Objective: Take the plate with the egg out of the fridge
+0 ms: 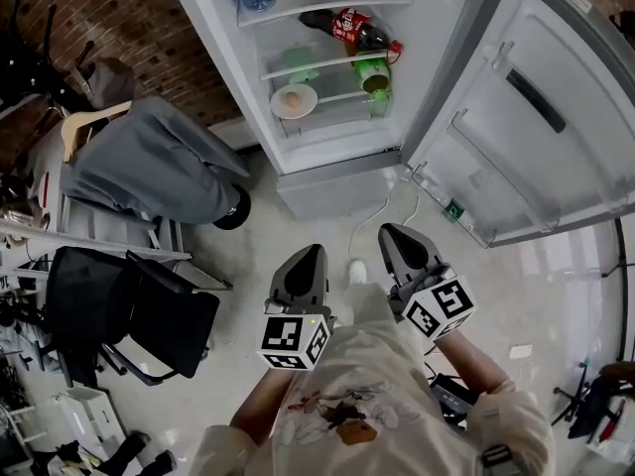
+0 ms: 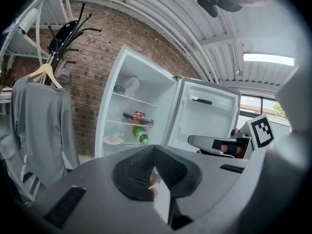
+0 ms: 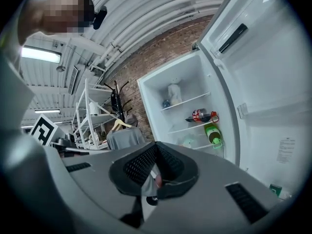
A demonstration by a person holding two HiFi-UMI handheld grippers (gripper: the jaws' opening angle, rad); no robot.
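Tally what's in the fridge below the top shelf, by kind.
Bottles: 2, a cola bottle and a green bottle
Plates: 1, the plate
Eggs: 1, the egg
Unidentified: 1, a pale green item
Total: 5

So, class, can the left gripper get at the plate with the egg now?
Probably yes: the fridge door stands open and the plate with the egg sits unblocked, though the left gripper is shut.

The white plate (image 1: 294, 101) lies flat at the left of a lower shelf in the open white fridge (image 1: 332, 152), with a pale brown egg (image 1: 292, 97) resting at its middle. The fridge door (image 1: 541, 117) stands swung wide to the right.
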